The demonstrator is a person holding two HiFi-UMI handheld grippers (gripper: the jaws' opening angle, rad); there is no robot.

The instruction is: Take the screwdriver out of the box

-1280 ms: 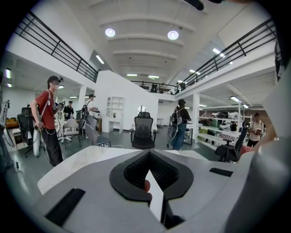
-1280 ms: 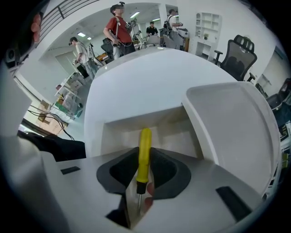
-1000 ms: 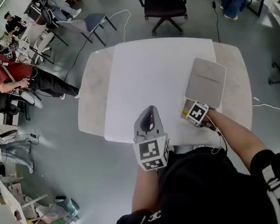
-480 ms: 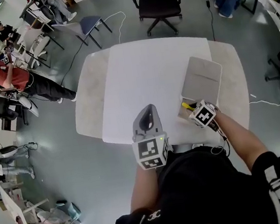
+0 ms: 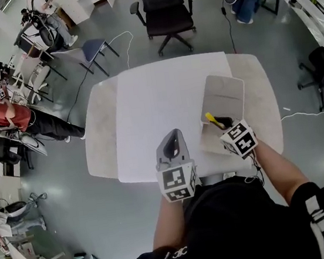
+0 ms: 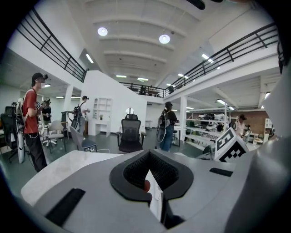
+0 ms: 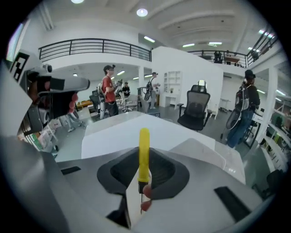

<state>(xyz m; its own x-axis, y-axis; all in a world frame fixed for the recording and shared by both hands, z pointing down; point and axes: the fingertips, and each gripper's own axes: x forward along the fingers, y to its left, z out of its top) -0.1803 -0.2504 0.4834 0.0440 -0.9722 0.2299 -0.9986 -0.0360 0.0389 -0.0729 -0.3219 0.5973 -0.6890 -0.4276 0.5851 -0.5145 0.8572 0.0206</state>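
Your right gripper [image 7: 142, 198] clamps the screwdriver [image 7: 144, 150] by its shank, handle ahead, to clear the box [image 5: 226, 91] beneath; your left gripper [image 6: 152, 198] sits closed, empty.

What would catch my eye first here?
A bright yellow screwdriver, clamped in the right gripper over the open grey box on the right of the white table. The left gripper hangs shut and empty near the table's front edge, its black-and-white marker cube facing up.
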